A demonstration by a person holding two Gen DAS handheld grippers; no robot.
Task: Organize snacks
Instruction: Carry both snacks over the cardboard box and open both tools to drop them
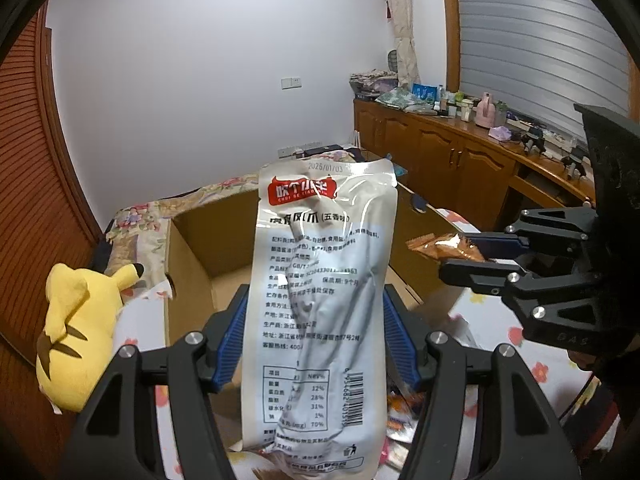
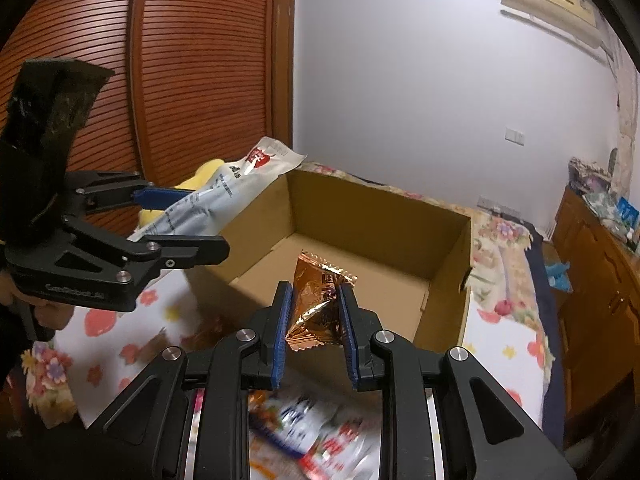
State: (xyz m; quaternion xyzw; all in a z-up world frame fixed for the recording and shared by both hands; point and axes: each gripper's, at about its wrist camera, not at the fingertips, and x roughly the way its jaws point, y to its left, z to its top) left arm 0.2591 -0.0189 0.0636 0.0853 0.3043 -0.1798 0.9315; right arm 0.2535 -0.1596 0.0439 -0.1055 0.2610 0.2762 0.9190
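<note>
A: Where's my left gripper (image 1: 314,312)?
B: Clamped on the tall silvery-white plastic snack pouch (image 1: 320,300), above the open brown cardboard box (image 2: 448,292).
A: My right gripper (image 2: 316,320) pinches the crinkled copper foil packet (image 2: 318,296) over it.

White walls (image 1: 192,60) enclose the room ahead of the jaws. Slatted wooden doors (image 2: 200,60) stand left; a wooden cabinet (image 1: 452,152) and ribbed shutter (image 1: 532,40) stand right.

The long white plastic snack pouch (image 1: 320,300) is glossy and wrinkled. The small copper foil packet (image 2: 320,300) shines, creased. The open brown cardboard box (image 2: 448,280) looks matt. The yellow plush toy (image 1: 76,332) looks soft and fuzzy. The ribbed reddish wooden wardrobe door (image 2: 192,60) has a dull sheen.
</note>
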